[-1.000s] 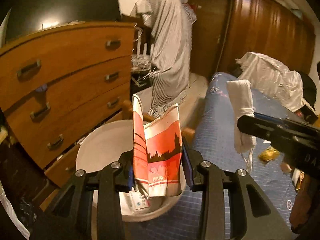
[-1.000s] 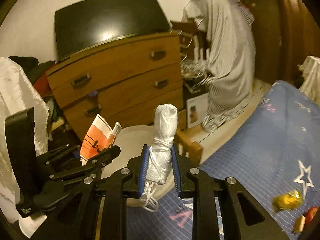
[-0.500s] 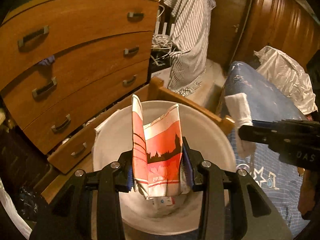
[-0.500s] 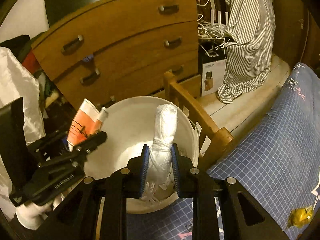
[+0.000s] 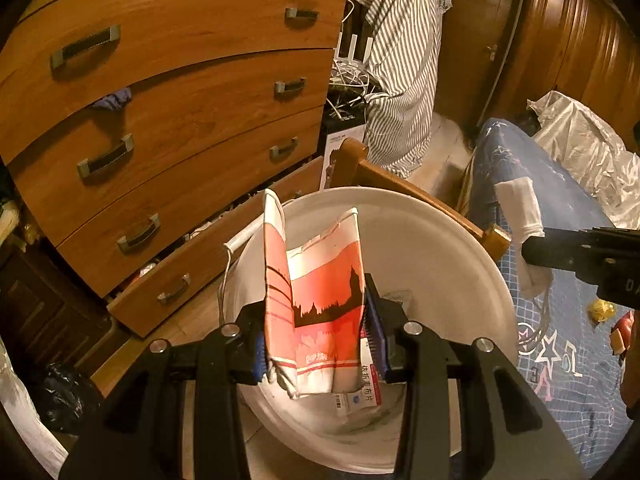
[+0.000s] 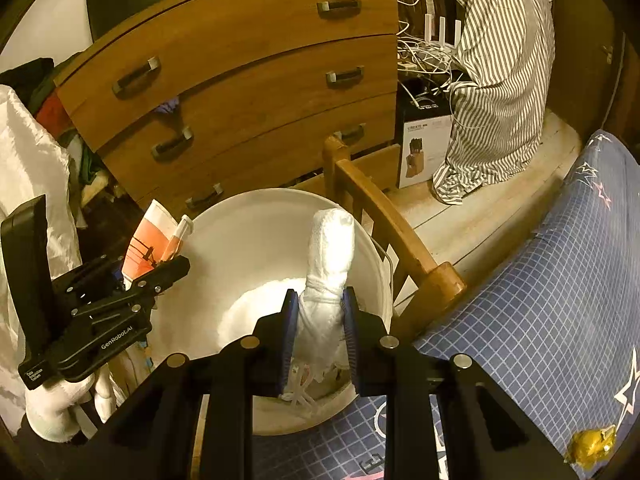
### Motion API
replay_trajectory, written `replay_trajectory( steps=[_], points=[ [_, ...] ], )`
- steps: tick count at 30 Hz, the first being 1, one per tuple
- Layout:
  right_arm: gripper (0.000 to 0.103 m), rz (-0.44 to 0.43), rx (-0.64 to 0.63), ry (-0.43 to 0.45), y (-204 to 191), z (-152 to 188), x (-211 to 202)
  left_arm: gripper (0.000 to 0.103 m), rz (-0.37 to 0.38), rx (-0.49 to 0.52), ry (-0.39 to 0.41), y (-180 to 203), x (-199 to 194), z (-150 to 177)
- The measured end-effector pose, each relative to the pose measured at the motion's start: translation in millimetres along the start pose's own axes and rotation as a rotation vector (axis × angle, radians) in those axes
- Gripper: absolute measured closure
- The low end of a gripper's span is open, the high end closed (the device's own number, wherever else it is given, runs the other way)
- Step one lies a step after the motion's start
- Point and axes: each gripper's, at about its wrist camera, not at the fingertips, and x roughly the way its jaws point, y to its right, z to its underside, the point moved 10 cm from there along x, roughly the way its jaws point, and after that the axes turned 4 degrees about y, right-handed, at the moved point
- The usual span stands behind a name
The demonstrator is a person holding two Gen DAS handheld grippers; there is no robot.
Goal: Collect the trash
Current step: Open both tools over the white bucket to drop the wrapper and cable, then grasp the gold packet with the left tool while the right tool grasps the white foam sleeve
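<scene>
Tools (image 5: 320, 340) (image 6: 318, 328) clamp trash over bucket (image 5: 440, 240)

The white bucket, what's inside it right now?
The white bucket looks mostly bare inside, its pale bottom showing. The orange packet and white bundle hang above it, each clamped in a gripper, hiding part of the bottom.

Two grippers show: the left (image 5: 320, 340) at 6 o'clock in its own view, the right (image 6: 320, 336) likewise in its view. Each clamps one piece of trash, one red-and-white packet (image 5: 320, 300) and one white wad (image 6: 330, 256), over one bucket (image 6: 224, 248). At 10 o'clock stands one dresser (image 5: 168, 92) showing four drawers and seven handles, and one yellow wrapper (image 6: 592, 446) lies at 4 o'clock in the right view.
</scene>
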Motion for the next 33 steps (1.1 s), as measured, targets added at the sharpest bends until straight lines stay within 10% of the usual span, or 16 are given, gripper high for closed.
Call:
replay_trajectory(
  steps=[21, 28, 33],
  points=[
    [0.068, -0.023, 0.014, 0.033, 1.2, -0.3, -11.1, 0.051, -0.038, -0.007, -0.004, -7.7, 2.1, -0.7],
    [0.058, 0.037, 0.013, 0.197, 16.6, 16.0, -80.7, 0.048, 0.007, 0.051, 0.032, 29.3, -18.0, 1.0],
    [0.034, 0.126, 0.036, 0.319, 47.8, 62.9, -150.2, 0.032, 0.071, 0.128, 0.069, 85.7, -36.3, 9.9]
  ],
)
